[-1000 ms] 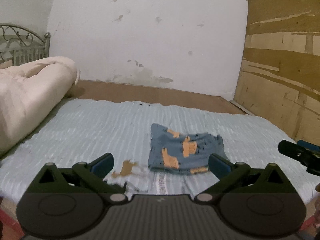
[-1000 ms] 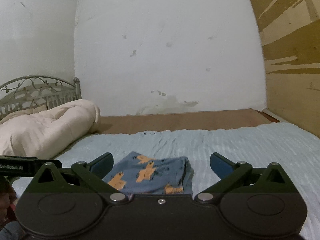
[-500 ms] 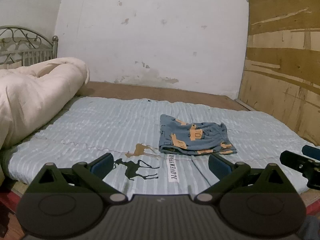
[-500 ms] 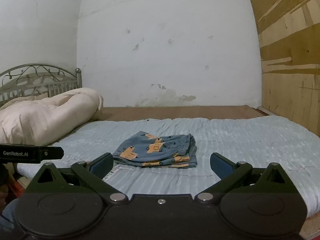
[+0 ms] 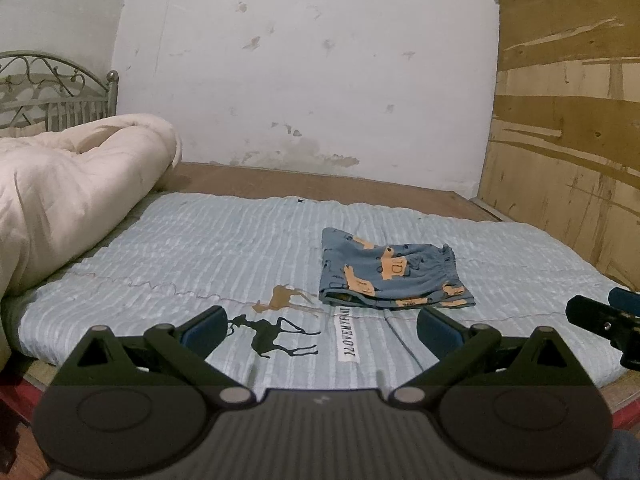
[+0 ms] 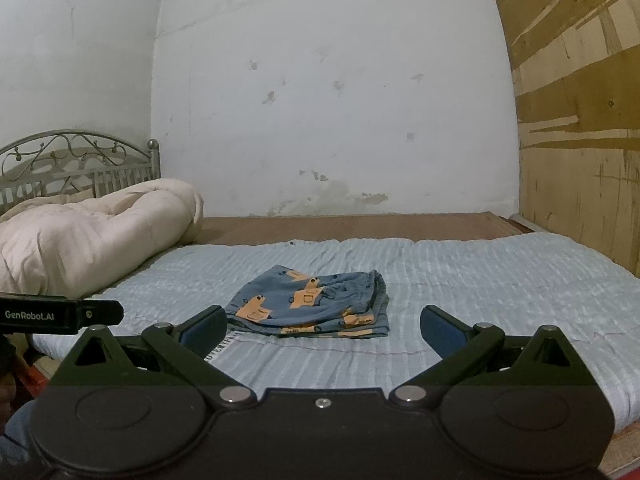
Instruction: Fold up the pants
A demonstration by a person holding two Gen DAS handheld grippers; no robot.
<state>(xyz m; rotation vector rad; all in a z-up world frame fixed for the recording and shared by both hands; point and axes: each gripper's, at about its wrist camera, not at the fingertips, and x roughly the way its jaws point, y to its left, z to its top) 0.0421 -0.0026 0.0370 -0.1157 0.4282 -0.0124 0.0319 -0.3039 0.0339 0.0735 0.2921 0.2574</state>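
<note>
Left claw [image 5: 322, 330]: jaws spread wide, nothing between them, held off the near edge of the bed. Right claw [image 6: 324, 328]: the same, wide and empty, at the near edge beside the left one.

Pants [image 5: 390, 276]: small, blue with orange figures, folded into a flat, roughly square stack. From the left claw they lie ahead and slightly to its right, apart from both fingertips. From the right claw [image 5: 600, 320] they lie straight ahead, just past its left finger, not touched by it. They rest on the pale blue striped bedcover [image 5: 200, 248], well short of the far edge.

Handling, by judgement: light, soft, limp cloth; layers likely to slide over each other and fall open if lifted by one corner. Best hold: pinch all layers together at the near folded edge, or at two near corners, one claw each. The gathered waistband on the side toward the right claw gives a thicker grip.

Beyond, off to the left claw's left: rolled cream quilt [image 5: 68, 192], metal headboard [image 5: 52, 96].
</note>
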